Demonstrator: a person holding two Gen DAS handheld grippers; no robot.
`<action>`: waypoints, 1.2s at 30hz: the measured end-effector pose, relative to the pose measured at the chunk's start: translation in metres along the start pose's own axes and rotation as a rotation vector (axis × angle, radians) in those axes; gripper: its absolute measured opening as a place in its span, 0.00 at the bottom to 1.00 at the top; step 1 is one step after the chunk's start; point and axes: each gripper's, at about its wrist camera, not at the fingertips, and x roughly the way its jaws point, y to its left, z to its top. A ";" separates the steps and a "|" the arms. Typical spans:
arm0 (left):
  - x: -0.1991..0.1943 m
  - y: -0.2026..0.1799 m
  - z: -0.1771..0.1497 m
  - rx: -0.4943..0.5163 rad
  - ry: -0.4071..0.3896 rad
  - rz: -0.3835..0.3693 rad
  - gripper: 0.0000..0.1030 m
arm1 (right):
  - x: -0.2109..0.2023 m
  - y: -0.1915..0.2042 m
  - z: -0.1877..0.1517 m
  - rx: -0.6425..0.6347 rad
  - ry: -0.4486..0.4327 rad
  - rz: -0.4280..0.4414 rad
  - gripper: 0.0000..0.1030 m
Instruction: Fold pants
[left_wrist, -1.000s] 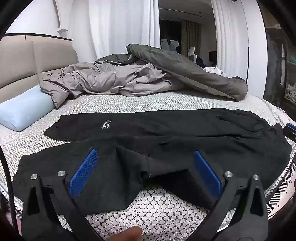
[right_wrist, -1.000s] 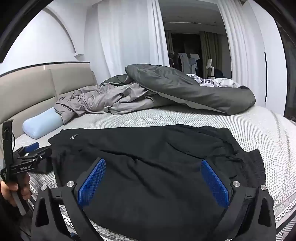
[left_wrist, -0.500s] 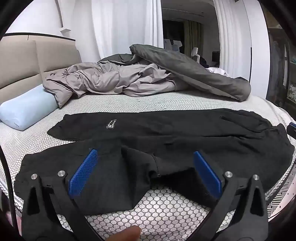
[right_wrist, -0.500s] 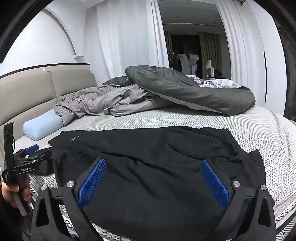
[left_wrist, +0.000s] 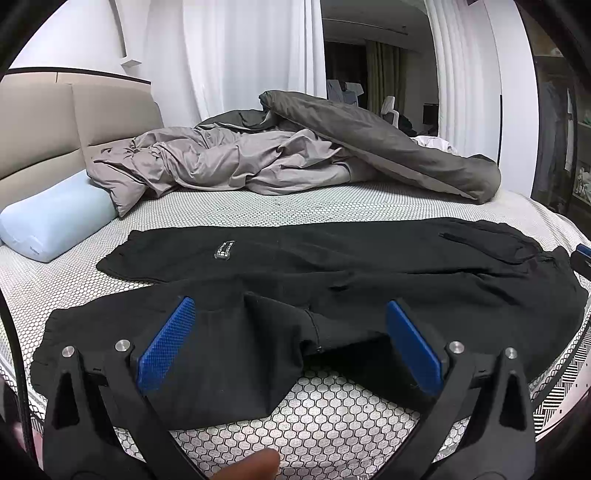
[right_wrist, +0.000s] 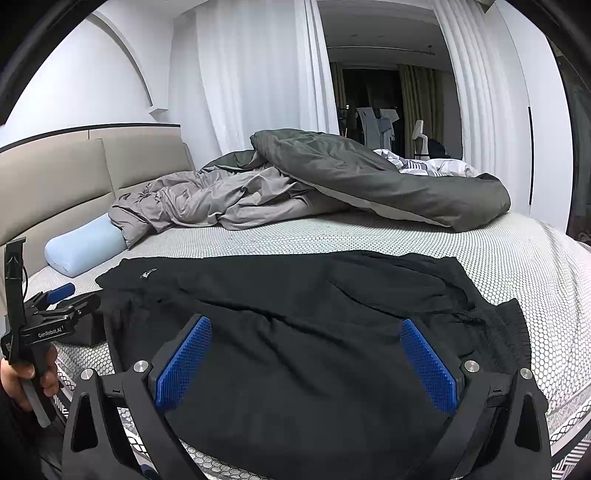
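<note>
Nearest, the left gripper (left_wrist: 288, 347) and right gripper (right_wrist: 304, 363) hang with fingers spread wide, gripping nothing, probably lining up on the near edge. Beyond them the black pants (left_wrist: 332, 280) lie spread lengthwise across the mattress (left_wrist: 258, 208), legs leftward; farther back, a rumpled duvet (left_wrist: 295, 155).

Pants (left_wrist: 332, 280) flat on bed (left_wrist: 295, 210), near front edge. Pillow (left_wrist: 55, 218) at left by headboard (left_wrist: 37, 125). Duvet (left_wrist: 295, 158) heaped behind pants.

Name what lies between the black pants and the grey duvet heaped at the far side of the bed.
Only bare mattress cover, seen in both wrist views, separates the black pants from the grey duvet.
</note>
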 end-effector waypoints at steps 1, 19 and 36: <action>0.000 -0.001 0.000 0.001 0.001 -0.001 0.99 | 0.000 0.000 0.000 -0.001 0.002 0.000 1.00; -0.004 0.002 0.002 -0.007 -0.009 0.014 0.99 | -0.001 0.003 -0.001 -0.008 0.006 -0.002 1.00; -0.008 0.003 0.004 -0.013 -0.014 0.015 0.99 | 0.003 0.005 -0.002 -0.017 0.018 0.001 1.00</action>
